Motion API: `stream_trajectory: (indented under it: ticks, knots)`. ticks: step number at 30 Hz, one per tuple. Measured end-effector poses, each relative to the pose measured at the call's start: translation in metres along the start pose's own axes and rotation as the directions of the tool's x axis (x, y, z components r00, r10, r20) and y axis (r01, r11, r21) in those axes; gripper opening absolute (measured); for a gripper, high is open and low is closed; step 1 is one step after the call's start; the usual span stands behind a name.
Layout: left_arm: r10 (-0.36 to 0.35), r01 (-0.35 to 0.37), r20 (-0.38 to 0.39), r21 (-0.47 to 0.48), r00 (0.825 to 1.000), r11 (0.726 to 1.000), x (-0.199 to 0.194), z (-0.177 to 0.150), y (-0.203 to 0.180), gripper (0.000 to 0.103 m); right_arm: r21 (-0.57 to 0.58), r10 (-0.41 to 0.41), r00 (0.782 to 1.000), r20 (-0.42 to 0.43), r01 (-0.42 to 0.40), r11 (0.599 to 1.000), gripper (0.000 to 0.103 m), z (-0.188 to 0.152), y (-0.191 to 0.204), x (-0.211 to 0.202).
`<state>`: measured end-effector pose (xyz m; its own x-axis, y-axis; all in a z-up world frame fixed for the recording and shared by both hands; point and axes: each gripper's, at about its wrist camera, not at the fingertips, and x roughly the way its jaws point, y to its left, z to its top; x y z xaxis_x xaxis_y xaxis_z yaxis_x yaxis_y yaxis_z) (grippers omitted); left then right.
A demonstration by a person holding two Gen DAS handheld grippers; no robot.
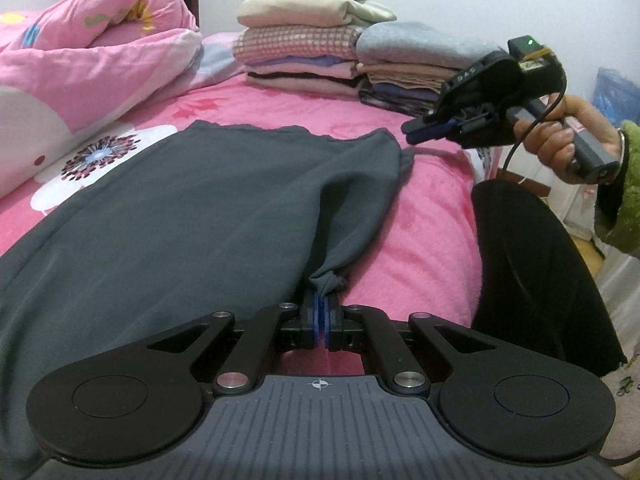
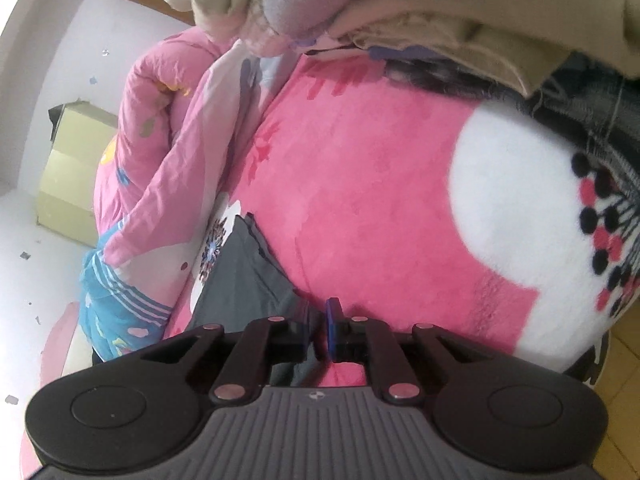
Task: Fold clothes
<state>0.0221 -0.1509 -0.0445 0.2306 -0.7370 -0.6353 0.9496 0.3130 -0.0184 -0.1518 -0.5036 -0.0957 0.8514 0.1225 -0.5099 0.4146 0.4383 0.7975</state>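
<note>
A dark grey garment (image 1: 180, 220) lies spread flat on the pink bed blanket (image 1: 432, 220). My left gripper (image 1: 325, 300) is shut on a bunched corner of it at its near right edge, and the cloth pulls up into a ridge toward the pads. In the left wrist view my right gripper (image 1: 414, 134) hovers above the blanket, right of the garment's far corner, held by a hand (image 1: 560, 140). In its own view the right gripper (image 2: 319, 316) shows a narrow gap with nothing between the fingers, and the grey garment (image 2: 244, 280) lies just left of it.
Two stacks of folded clothes (image 1: 304, 56) stand at the far side of the bed; they fill the top of the right wrist view (image 2: 440, 12). A rolled pink quilt (image 1: 100, 52) lies along the left. A person's black-clad leg (image 1: 532, 272) is at the right edge.
</note>
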Motion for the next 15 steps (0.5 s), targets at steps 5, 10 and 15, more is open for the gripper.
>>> stream_trajectory:
  ticks: [5,10,15]
  knots:
    - [0.005,-0.005,-0.008,-0.008,1.0,1.0,-0.004,0.002,-0.003,0.004,-0.043,-0.009,1.0,-0.009,0.009,0.999,0.029,0.005,0.009,0.006]
    - [-0.005,0.006,0.01,-0.03,1.0,1.0,-0.014,0.009,-0.008,0.011,-0.104,-0.026,0.999,-0.046,0.021,0.994,0.027,0.004,0.016,0.023]
    - [-0.012,0.013,0.025,-0.03,1.0,0.999,-0.02,0.016,-0.015,0.017,-0.161,-0.008,0.999,-0.041,0.002,0.987,0.007,-0.004,0.031,0.016]
